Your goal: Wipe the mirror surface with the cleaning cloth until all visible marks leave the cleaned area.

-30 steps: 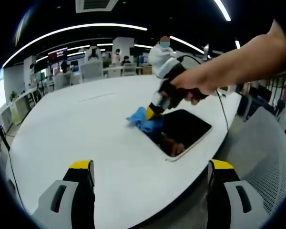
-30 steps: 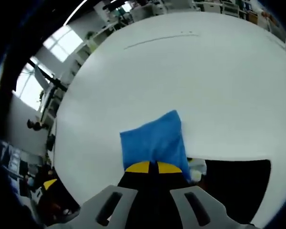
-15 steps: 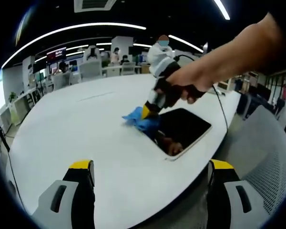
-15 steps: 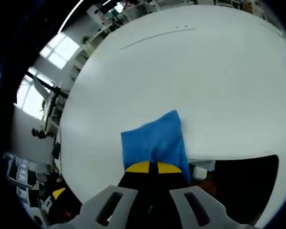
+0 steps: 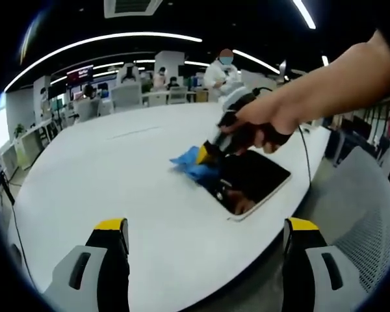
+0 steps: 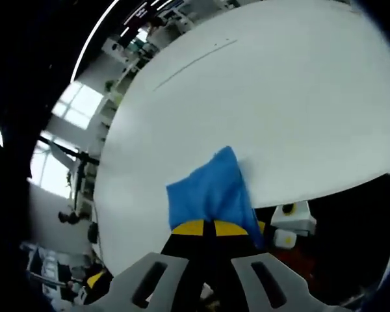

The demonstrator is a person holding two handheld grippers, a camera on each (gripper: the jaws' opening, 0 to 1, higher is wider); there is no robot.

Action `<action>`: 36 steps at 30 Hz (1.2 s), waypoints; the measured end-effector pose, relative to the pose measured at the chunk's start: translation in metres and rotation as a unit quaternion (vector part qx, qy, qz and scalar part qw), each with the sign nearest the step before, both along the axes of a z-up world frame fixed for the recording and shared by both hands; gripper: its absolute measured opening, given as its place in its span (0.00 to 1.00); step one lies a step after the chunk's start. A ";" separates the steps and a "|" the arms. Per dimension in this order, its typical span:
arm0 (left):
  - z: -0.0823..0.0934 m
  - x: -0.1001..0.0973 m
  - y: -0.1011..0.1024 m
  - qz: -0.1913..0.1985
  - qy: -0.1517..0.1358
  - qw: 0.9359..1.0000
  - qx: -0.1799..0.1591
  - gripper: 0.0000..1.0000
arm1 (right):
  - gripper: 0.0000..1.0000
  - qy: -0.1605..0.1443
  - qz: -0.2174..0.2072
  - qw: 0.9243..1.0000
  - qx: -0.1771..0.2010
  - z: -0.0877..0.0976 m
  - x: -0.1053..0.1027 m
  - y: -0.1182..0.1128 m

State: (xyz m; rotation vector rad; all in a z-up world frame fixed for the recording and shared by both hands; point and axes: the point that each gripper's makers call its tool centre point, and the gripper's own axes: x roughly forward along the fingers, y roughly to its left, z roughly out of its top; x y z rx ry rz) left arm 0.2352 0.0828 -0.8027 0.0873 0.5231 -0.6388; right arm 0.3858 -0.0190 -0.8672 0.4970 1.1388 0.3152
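A dark rectangular mirror [image 5: 250, 184] with a pale rim lies flat on the big white table [image 5: 117, 188]. A person's hand holds my right gripper [image 5: 205, 155] at the mirror's far left corner, shut on a blue cleaning cloth [image 5: 192, 164]. In the right gripper view the cloth [image 6: 207, 193] spreads out from the shut yellow-tipped jaws [image 6: 208, 227] over the table and the mirror's edge [image 6: 351, 234]. My left gripper [image 5: 205, 229] hangs open over the table's near edge, well short of the mirror, nothing between its jaws.
A mesh chair back [image 5: 370, 221] stands at the right of the table. A cable [image 5: 305, 156] runs past the mirror's far side. Desks, chairs and several people [image 5: 221, 68] fill the room behind. The table's left half is bare.
The right gripper with the cloth has slid slightly right onto the mirror's corner after a small move left, and its camera has rolled so more of the mirror shows. The left gripper has stayed put.
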 end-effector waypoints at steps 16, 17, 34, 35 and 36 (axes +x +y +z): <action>0.000 0.002 0.001 0.004 -0.002 1.000 0.003 0.99 | 0.00 -0.049 0.073 0.995 -0.053 -0.001 -0.032 0.008; 0.000 0.002 0.001 0.003 -0.002 1.000 0.003 0.99 | 0.00 -0.055 0.076 0.994 -0.055 -0.001 -0.032 0.008; 0.002 0.003 0.000 0.005 -0.002 1.000 -0.003 0.99 | 0.17 -0.174 0.213 0.948 -0.158 0.007 -0.036 0.014; 0.002 0.003 0.000 0.005 -0.003 1.000 -0.003 0.99 | 0.19 -0.165 0.217 0.948 -0.161 0.002 -0.039 0.014; 0.002 0.003 0.000 0.005 -0.003 1.000 -0.003 0.99 | 0.18 -0.174 0.222 0.945 -0.167 0.001 -0.038 0.014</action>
